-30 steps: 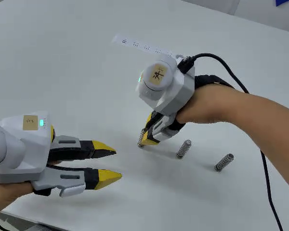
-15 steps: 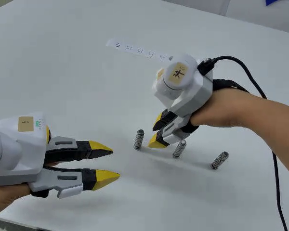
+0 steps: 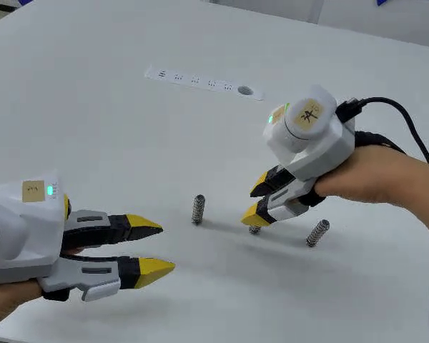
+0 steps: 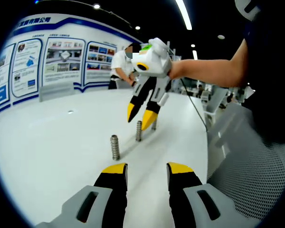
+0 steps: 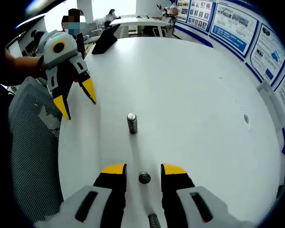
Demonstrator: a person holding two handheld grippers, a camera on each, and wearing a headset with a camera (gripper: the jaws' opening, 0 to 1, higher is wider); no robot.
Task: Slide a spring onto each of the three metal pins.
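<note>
- A white, matte tabletop (image 3: 93,107) spreads wide under even light.
- A white power strip (image 3: 200,79) lies flat on its far side.
- In the left gripper view, display boards (image 4: 47,61) with blue trim line the far left wall, with a blue band below them.
- Long strip lights (image 4: 183,14) and small round spots glow on a dark ceiling (image 4: 147,12).
- A grey mesh chair back (image 4: 242,156) stands at the near right of the tabletop.
- In the right gripper view, more boards (image 5: 237,28) run along the right wall.
- White tables (image 5: 133,21) stand far off in a bright hall.
</note>
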